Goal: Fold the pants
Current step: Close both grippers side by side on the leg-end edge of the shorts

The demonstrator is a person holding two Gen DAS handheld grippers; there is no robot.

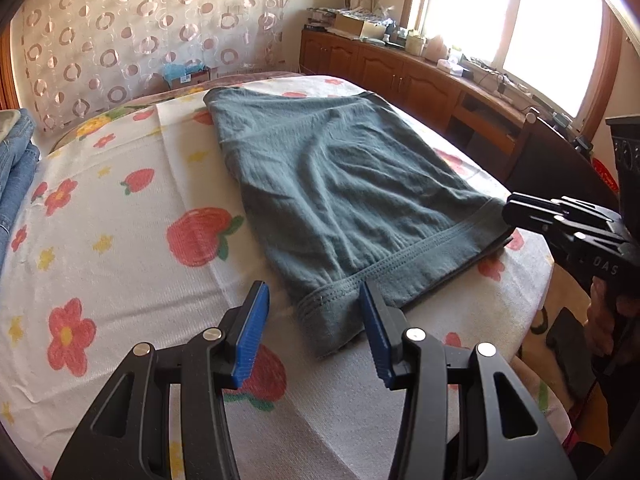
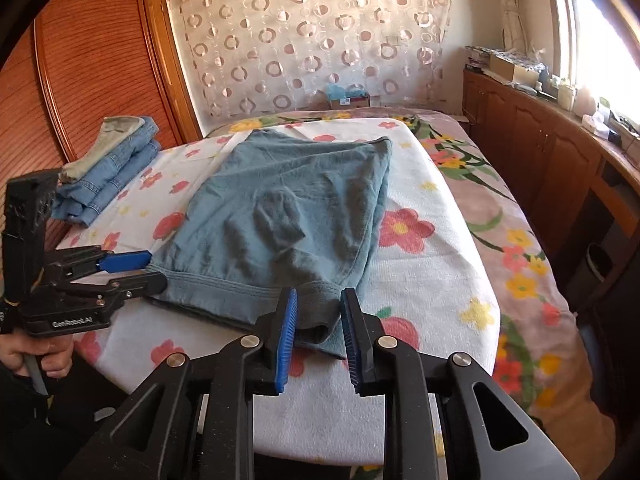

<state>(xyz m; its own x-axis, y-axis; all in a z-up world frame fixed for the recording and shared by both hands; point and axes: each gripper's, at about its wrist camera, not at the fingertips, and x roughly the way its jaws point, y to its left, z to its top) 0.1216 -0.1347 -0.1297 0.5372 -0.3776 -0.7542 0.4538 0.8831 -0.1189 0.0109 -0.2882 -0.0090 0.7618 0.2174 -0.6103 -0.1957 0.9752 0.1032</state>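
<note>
Both claws stand spread with nothing pinched: the left gripper point(image 1: 314, 330) straddles one near corner of the pants point(image 1: 340, 184), the right gripper point(image 2: 318, 336) the other. The pants lie folded flat on the flowered towel point(image 2: 432, 280). They look soft, light and limp, best pinched through all layers at the stitched hem.

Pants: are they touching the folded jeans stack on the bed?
Apart. The right wrist view shows a strip of flowered cover lying bare between the pants and the jeans.
</note>
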